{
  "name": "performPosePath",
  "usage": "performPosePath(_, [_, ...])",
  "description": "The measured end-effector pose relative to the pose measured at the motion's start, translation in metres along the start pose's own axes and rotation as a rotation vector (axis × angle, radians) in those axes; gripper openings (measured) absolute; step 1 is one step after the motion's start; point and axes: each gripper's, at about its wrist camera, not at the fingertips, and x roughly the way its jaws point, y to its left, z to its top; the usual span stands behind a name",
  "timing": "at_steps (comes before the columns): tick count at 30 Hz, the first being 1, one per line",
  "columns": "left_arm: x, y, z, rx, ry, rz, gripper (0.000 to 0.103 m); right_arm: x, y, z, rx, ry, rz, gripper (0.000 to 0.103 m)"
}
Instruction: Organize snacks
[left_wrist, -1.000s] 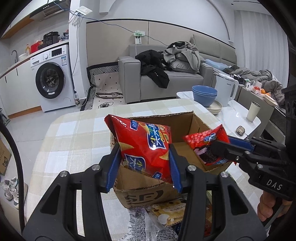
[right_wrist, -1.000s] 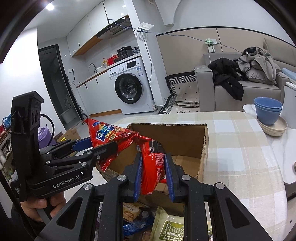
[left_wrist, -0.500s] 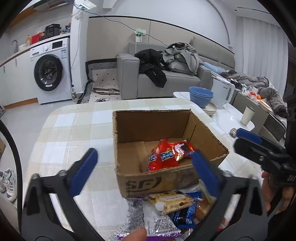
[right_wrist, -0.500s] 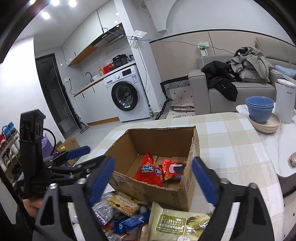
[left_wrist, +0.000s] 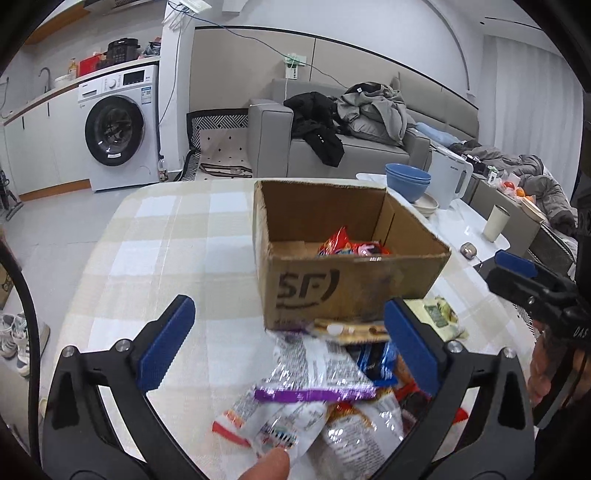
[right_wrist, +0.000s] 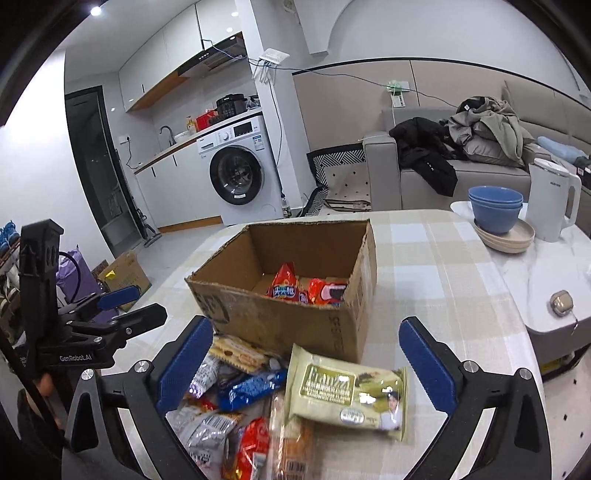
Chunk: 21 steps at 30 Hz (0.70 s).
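An open cardboard box (left_wrist: 351, 284) (right_wrist: 280, 317) stands on the checked tablecloth. Two red snack packs (left_wrist: 343, 245) (right_wrist: 306, 290) lie inside it. A pile of loose snacks lies in front of the box: a silver pack with a purple edge (left_wrist: 314, 373), a blue pack (right_wrist: 251, 386), a green Franzzi pack (right_wrist: 347, 387), a biscuit pack (right_wrist: 240, 354). My left gripper (left_wrist: 288, 343) is open and empty, above the pile. My right gripper (right_wrist: 306, 362) is open and empty, over the pile just before the box.
Blue bowls on a plate (right_wrist: 496, 214), a white kettle (right_wrist: 552, 199), a cup (left_wrist: 496, 221) and a small round object (right_wrist: 561, 302) sit on the white table part at right. A sofa (left_wrist: 332, 147) and a washing machine (left_wrist: 118, 127) stand behind.
Both grippers let go of their red snack packs, which now lie in the box. Both opened wide and pulled back and down toward the pile in front of the box.
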Motion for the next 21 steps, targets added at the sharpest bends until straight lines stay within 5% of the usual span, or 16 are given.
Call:
performPosePath(11, [-0.022,0.004,-0.036,0.029,-0.008,0.064,0.102,-0.011,-0.007,-0.03,0.026,0.043,-0.005,0.103])
performPosePath(21, [-0.021,-0.001,-0.051,0.066,0.06,0.037,0.102,-0.009,-0.009,-0.043,0.047,0.08,0.0,0.103])
